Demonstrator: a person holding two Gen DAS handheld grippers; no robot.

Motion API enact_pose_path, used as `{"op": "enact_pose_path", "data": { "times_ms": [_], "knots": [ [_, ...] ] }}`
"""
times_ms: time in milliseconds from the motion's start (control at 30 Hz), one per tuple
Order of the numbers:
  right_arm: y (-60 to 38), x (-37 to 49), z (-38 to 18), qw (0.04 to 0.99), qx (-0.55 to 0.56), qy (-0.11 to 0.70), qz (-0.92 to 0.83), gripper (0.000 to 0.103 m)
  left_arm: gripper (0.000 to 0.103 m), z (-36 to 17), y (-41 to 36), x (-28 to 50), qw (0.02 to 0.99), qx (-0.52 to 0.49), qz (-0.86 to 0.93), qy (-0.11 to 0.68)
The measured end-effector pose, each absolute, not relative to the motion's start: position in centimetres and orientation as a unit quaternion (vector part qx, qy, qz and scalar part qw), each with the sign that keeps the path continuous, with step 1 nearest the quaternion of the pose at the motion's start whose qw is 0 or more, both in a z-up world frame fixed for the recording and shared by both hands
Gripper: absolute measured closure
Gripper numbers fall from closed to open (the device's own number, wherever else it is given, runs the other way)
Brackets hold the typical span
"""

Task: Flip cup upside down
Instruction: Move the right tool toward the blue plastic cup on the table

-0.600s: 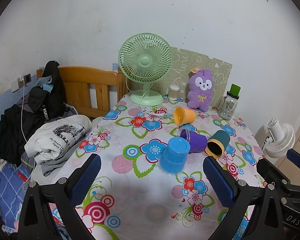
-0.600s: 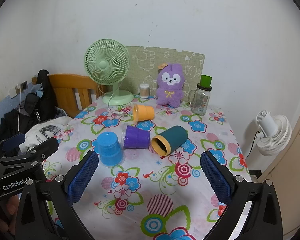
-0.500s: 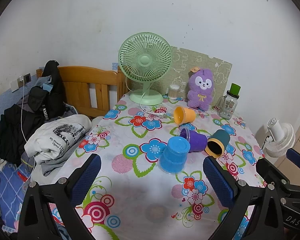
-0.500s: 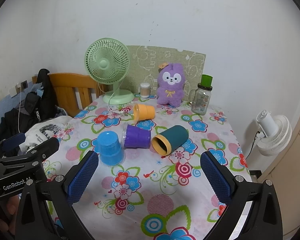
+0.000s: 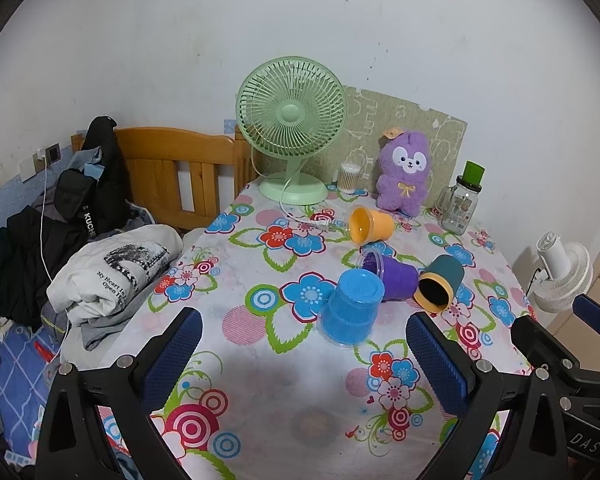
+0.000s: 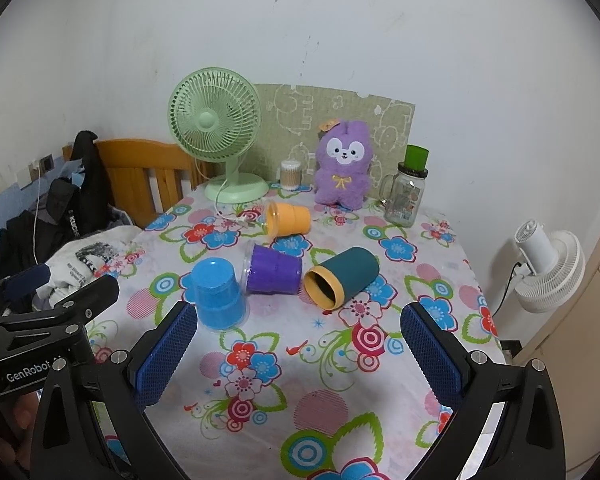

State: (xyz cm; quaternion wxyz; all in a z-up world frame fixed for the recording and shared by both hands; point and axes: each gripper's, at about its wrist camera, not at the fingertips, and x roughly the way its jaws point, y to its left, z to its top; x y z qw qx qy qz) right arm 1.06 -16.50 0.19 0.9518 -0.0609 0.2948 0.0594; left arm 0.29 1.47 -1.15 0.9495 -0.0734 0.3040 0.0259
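i see the blue cup (image 5: 352,307) standing mouth-down, base up, mid-table (image 5: 260,380). my left gripper (image 5: 304,354) and right gripper (image 6: 296,354) both gape wide, holding nothing.

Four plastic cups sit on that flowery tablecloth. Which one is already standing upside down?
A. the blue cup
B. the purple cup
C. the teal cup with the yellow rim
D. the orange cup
A: the blue plastic cup stands mouth-down with its flat base up, while the orange cup, purple cup and teal cup lie on their sides.
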Motion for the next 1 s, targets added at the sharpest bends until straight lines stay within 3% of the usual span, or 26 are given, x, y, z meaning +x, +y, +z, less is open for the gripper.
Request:
{"op": "enact_pose_path", "data": {
  "times_ms": [467,1000],
  "knots": [
    [-17.1,5.5,-2.9,0.935,-0.06,0.345,0.051,0.0,0.0,-3.8,2.0,3.5,0.935,-0.079,0.027,0.343],
    [-11.1,12.8,-5.8,0.902,-0.056,0.401,0.149,0.0,0.0,-9.0,4.3,7.7,0.909,-0.082,0.052,0.406]
  ]
}}
